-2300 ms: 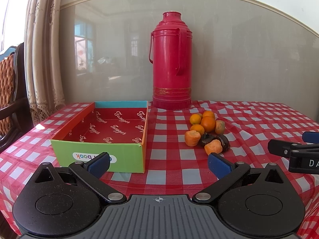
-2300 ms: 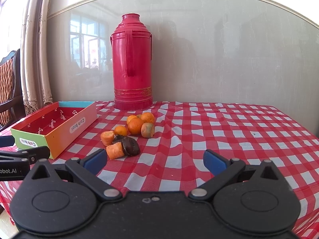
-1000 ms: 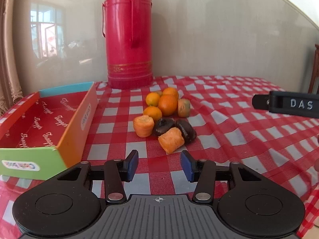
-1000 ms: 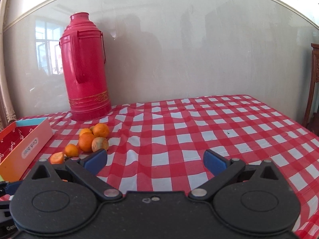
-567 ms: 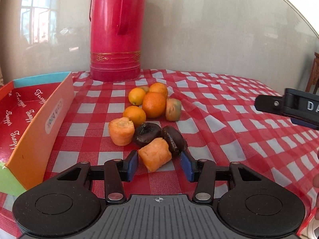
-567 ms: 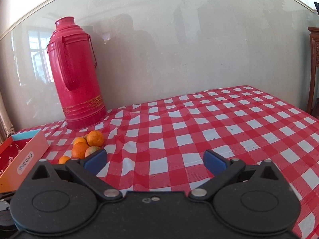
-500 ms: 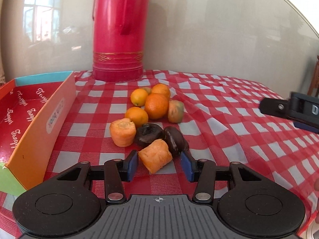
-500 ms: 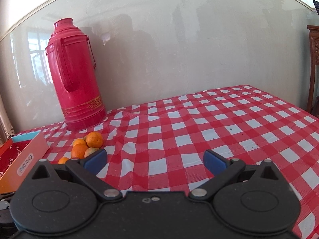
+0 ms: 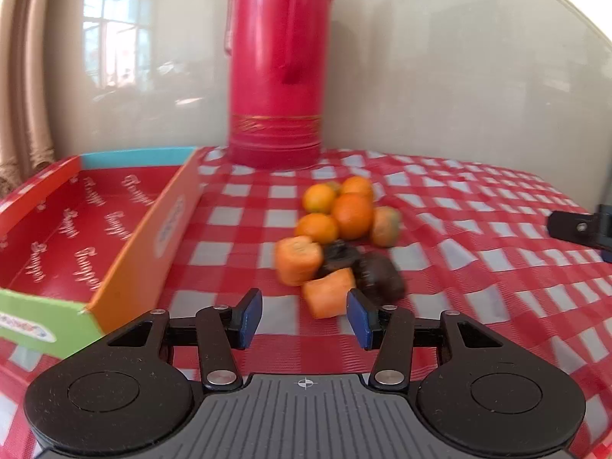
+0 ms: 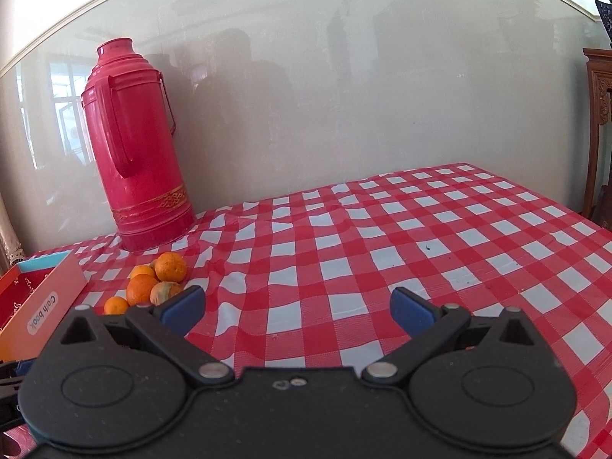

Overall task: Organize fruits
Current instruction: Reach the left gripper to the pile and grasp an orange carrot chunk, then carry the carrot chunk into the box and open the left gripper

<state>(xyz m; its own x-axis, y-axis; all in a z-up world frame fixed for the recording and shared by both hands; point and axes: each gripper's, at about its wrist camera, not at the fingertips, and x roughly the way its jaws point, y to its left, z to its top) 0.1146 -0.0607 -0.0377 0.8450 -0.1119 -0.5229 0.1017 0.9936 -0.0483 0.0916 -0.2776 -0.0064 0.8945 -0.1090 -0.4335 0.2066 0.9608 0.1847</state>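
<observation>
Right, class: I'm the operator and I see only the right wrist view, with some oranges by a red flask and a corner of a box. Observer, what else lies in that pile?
Observer: In front of the oranges lie a nearer orange chunk and a farther orange chunk, like cut carrot. There are also two dark brown pieces.
Operator: Is the left gripper holding any of them?
Observer: No. The left gripper is open. The nearer orange chunk sits just ahead of its tips and is not clamped.
Operator: Is anything in the box?
Observer: The part of the box I can see holds nothing, only its red printed lining.
</observation>
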